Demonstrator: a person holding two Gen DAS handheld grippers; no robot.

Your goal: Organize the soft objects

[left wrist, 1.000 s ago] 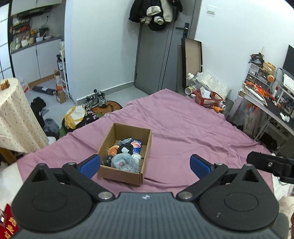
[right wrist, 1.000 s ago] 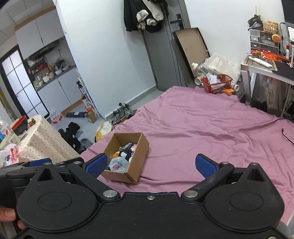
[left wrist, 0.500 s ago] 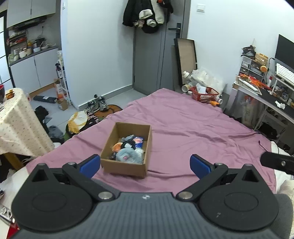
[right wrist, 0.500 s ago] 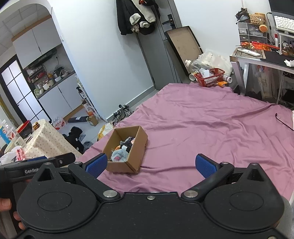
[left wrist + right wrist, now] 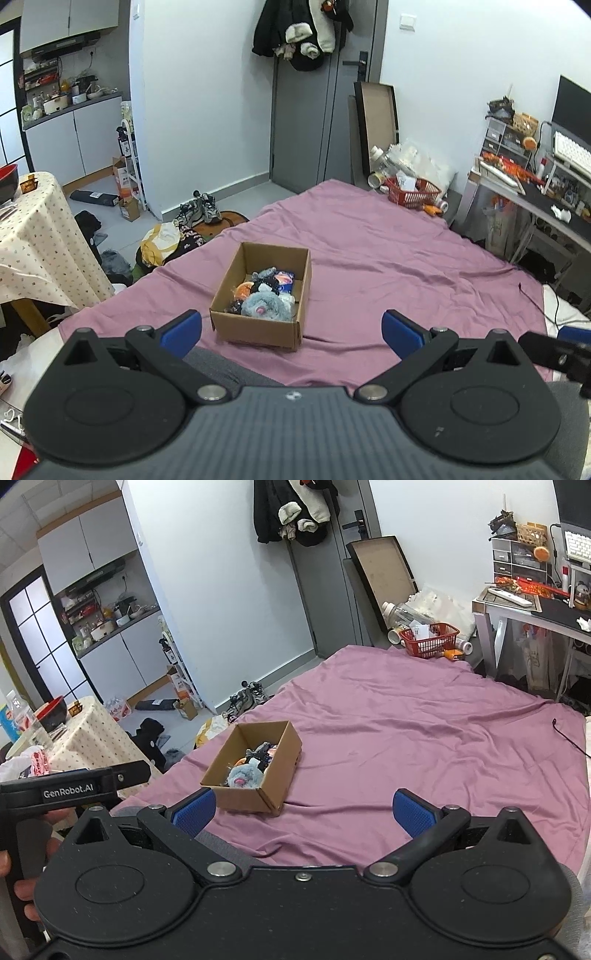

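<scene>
Purple bedsheet [image 5: 388,258] covers a wide bed in a cluttered room, and an open cardboard box [image 5: 258,325] sits on it toward the kitchen side. Inside the box lies a heap of soft toys [image 5: 264,295], a grey fluffy one [image 5: 263,305] nearest its front wall. Well back from the box, the left gripper [image 5: 291,330] hangs with blue fingers [image 5: 181,332] spread wide and nothing between them. The right gripper [image 5: 302,814] is likewise wide apart and empty. Beyond the box, a red basket [image 5: 413,192] stands on the floor past the bed's far edge.
</scene>
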